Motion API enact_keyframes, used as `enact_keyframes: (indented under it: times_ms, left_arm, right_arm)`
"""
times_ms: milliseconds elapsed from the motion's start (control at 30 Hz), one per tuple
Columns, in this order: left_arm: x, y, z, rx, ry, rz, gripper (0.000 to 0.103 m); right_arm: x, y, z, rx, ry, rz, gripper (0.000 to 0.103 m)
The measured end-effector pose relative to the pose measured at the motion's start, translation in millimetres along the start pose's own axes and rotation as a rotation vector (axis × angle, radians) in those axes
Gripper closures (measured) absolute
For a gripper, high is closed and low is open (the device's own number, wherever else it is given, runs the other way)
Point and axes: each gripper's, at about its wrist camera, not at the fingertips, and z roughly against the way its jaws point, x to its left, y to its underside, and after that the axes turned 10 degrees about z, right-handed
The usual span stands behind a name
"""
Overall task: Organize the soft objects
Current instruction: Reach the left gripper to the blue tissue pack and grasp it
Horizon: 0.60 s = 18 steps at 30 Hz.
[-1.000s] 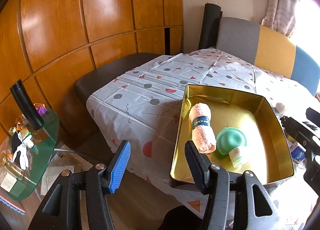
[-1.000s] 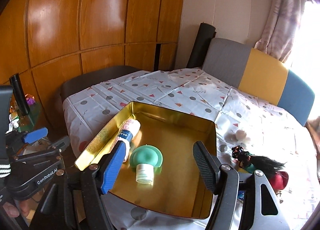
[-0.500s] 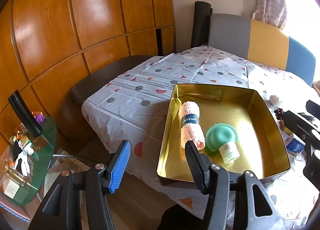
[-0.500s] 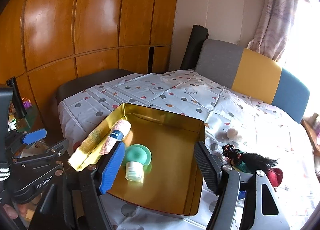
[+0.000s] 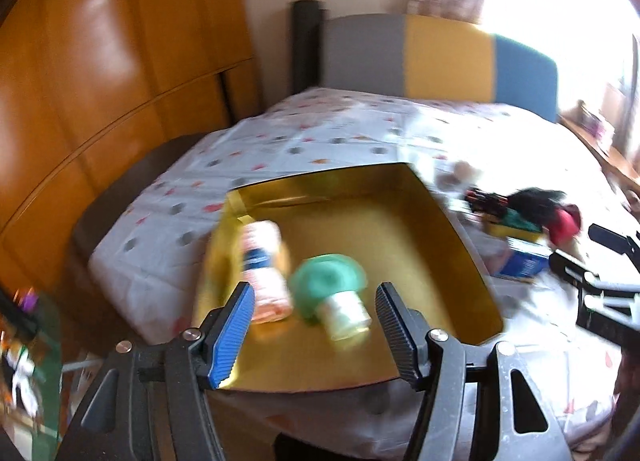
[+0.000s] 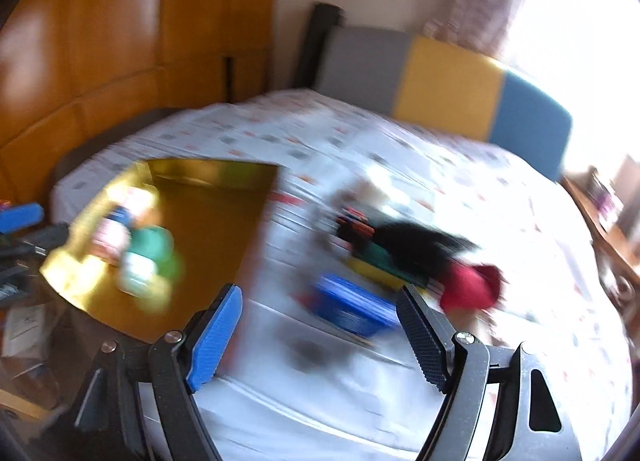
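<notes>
Both your tools are wide open and empty: left tool (image 5: 314,323), right tool (image 6: 320,329). Rolled towel (image 5: 264,273) and green mushroom toy (image 5: 332,289) lie in the gold tray (image 5: 460,229); doll (image 6: 416,253) beside it on the tabletop (image 6: 440,189).

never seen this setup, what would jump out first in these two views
The shiny gold tray on the patterned tablecloth, holding a pink rolled towel beside a green mushroom toy. Right of the tray lies a doll with black hair and a red hat. Both views are motion-blurred.

one gold tray (image 5: 448,217), one rolled towel (image 5: 265,273), one mushroom toy (image 5: 332,289)
</notes>
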Motion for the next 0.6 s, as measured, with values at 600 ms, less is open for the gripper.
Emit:
enact_keyframes:
  times_ms: [600]
  left_arm:
    - [-187, 5, -61, 0.225, 0.319, -0.247, 0.000]
  right_arm:
    - [-172, 88, -16, 0.107, 0.147, -0.458, 0.015]
